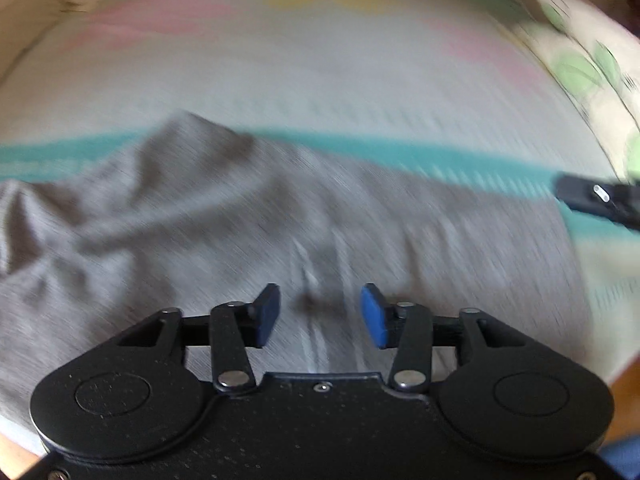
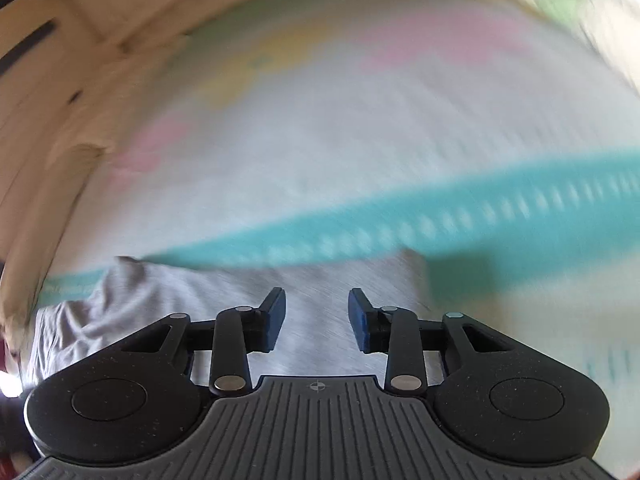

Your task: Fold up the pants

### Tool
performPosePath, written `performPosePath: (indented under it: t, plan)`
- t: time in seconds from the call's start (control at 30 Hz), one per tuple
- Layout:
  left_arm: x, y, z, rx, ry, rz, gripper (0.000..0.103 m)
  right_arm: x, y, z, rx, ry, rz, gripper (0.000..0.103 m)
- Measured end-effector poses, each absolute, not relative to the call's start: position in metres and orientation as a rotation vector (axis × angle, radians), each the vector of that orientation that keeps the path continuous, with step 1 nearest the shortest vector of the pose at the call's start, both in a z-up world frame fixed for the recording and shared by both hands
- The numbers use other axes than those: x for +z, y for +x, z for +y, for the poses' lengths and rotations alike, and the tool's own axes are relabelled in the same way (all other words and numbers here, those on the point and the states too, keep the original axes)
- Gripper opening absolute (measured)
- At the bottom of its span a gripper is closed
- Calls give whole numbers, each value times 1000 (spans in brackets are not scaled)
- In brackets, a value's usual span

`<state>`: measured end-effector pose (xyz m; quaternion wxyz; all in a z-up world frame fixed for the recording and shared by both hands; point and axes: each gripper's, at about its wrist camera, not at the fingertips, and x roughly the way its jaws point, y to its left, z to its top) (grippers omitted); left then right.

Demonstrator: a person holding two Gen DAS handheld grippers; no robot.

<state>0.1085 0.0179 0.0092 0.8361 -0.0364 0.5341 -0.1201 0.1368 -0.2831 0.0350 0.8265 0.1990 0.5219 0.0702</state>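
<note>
Pads (image 1: 267, 316) of blue rubber tip our left gripper (image 1: 320, 316), and they stand well apart with nothing caught between them — only grey cloth shows through the gap, lying below. Our right gripper (image 2: 317, 318) looks much the same: its blue pads (image 2: 276, 320) are parted, a little less widely, and grip nothing.

Both views are heavily smeared, so we cannot tell whether either set of fingertips touches the fabric.

Under both tools lie the grey pants (image 1: 200, 220). In the left wrist view they fill the near half of the picture, rumpled into soft ridges on the left, with a pale seam or drawstring running away from the gap between the fingers. In the right wrist view the pants (image 2: 160, 300) stretch from the near centre off to the left, and their right edge ends just beyond the right finger.

The cloth rests on a pale mat (image 1: 320, 80) with pink and yellow patches and a teal band (image 2: 480, 208) crossing it just behind the pants. At the right edge of the left wrist view a dark tool tip (image 1: 596, 196) pokes in — likely our other gripper.
</note>
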Motion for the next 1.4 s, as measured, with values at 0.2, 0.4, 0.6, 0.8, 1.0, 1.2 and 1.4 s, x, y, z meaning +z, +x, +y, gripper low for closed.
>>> performPosePath:
  t: [0.2, 0.4, 0.6, 0.8, 1.0, 1.2, 1.4]
  plan:
    - [1, 83, -4, -314, 76, 1140, 67, 11, 124, -301, 110, 467, 1277, 17]
    - [0, 82, 6, -280, 45, 1145, 76, 16, 116, -310, 128, 472, 1309, 17]
    - [-12, 93, 11, -272, -2, 1147, 91, 16, 113, -306, 135, 424, 1303, 17]
    - [-29, 115, -4, -281, -5, 1141, 101, 16, 113, -303, 142, 411, 1298, 17]
    - [-23, 125, 7, -271, -107, 1082, 36, 18, 113, -302, 142, 396, 1286, 17]
    - [-6, 122, -15, -316, 53, 950, 8, 39, 106, -298, 174, 344, 1168, 18]
    - [-22, 122, -20, -285, 169, 1012, 22, 19, 108, -277, 281, 238, 1334, 19]
